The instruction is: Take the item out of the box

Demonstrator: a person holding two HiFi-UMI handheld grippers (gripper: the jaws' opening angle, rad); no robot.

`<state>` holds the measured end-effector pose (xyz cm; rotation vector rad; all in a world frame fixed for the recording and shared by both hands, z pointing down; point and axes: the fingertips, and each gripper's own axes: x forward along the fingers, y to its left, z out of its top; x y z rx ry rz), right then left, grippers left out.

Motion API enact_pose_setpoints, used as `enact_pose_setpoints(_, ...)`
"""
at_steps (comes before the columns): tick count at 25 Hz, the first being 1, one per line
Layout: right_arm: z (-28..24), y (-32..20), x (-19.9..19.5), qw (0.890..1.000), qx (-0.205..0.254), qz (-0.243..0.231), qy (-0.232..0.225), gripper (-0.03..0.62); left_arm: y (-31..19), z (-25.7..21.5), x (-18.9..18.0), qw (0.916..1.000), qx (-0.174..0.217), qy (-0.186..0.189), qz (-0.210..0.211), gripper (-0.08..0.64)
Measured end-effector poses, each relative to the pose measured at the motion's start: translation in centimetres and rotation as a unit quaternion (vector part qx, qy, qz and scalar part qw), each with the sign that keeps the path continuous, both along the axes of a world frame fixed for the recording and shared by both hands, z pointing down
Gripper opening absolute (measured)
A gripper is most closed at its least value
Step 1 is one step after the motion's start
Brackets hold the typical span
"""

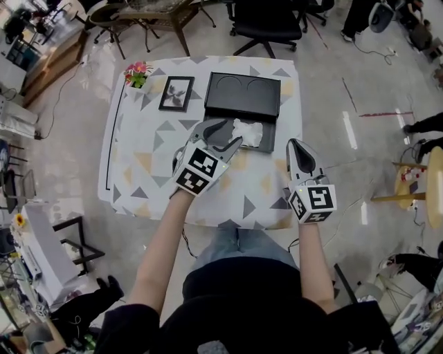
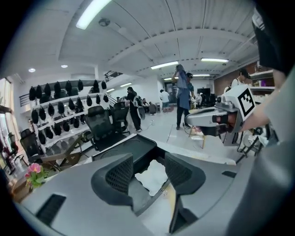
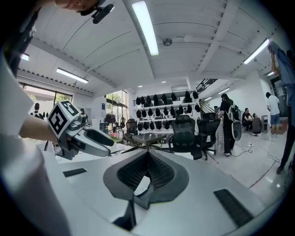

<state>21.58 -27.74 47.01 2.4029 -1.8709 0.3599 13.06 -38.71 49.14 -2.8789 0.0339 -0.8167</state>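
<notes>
A black box (image 1: 241, 95) lies open at the far middle of the cloth-covered table (image 1: 149, 176), its lid tipped back. A white crumpled item (image 1: 248, 132) rests in the box's near part. My left gripper (image 1: 228, 133) is open, its tips at the box's near left edge, just short of the item. Between its jaws in the left gripper view (image 2: 148, 162), the white item (image 2: 152, 177) lies a little ahead, untouched. Over the table's right side my right gripper (image 1: 295, 145) is shut and empty, with its jaws meeting in the right gripper view (image 3: 147, 155).
A framed picture (image 1: 176, 92) lies left of the box, with a small pot of pink flowers (image 1: 137, 74) at the far left corner. Office chairs (image 1: 266, 21) and a wooden table stand beyond the far edge. People stand in the background (image 2: 182, 99).
</notes>
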Motion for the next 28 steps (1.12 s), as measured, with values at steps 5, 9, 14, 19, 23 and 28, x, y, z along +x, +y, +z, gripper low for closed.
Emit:
enact_pose_setpoints(5,0.6,-0.6,0.0,1.000,-0.007,-0.002,-0.003,0.003,1.2,3.6,2.8,0.9914,0.022,-0.091,0.091,0.222)
enact_pose_setpoints(9,1.0,-0.8,0.3,1.000,-0.014,0.001,-0.005,0.003,1.4,6.8,4.2,0.9745,0.036,-0.165,0.148,0.222)
enact_pose_setpoints(14,1.7,-0.6,1.3,1.000,-0.022,0.013,-0.009,0.003,1.3,10.5,5.4,0.9497,0.050,-0.240,0.195,0.215)
enact_pose_setpoints(19,2.2,-0.4,2.0,0.999,-0.028,0.022,-0.013,0.003,1.5,12.9,6.0,0.9281,0.059,-0.287,0.229,0.189)
enact_pose_setpoints(23,2.4,-0.3,2.5,0.999,-0.030,0.024,-0.016,0.003,1.4,14.3,6.2,0.9139,0.063,-0.316,0.247,0.186)
enact_pose_setpoints(28,2.7,-0.3,2.8,0.999,-0.034,0.025,-0.015,0.003,1.7,15.1,6.3,0.9014,0.055,-0.340,0.262,0.175)
